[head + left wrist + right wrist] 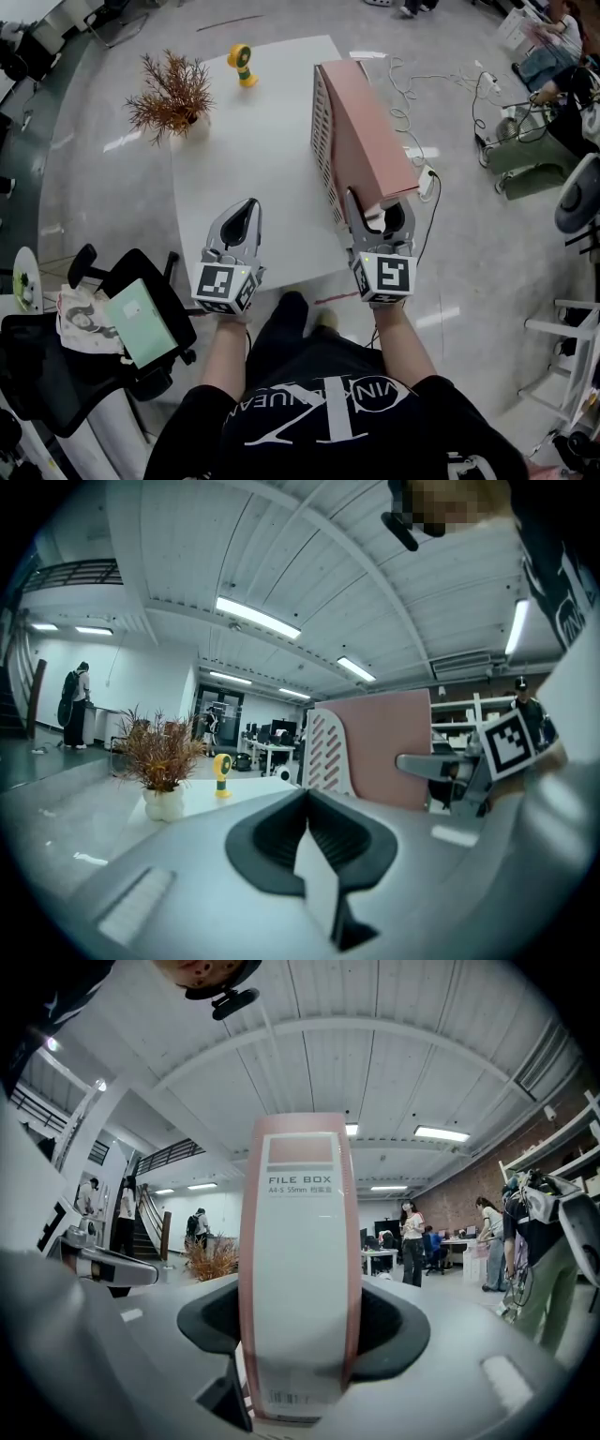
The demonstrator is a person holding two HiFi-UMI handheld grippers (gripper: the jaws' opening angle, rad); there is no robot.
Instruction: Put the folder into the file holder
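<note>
Open office with a grey tiled floor; a white table (253,150) is sitting in front of the person. The right gripper (380,202) is clamping the pink folder (370,131) at its near spine end, with one jaw pressing on each side. The spine is filling the whole gap between the jaws, and its FILE BOX label (300,1181) is facing that gripper's camera. The folder is standing upright at the table's right side, running away from the person and lying flush against the slotted white wall of the file holder (324,131). No view is showing whether it is sitting fully inside the holder or only beside that wall.

The left gripper (246,211) is hovering over the table's near edge, jaws together and gripping nothing, well apart from the folder.

A dried brown plant (173,94) in a white pot is standing at the far left corner, and a small yellow fan (242,64) is standing near the far edge. Cables (412,89) are trailing on the floor to the right. A black chair (122,281) at lower left is carrying a green notebook (141,322).
</note>
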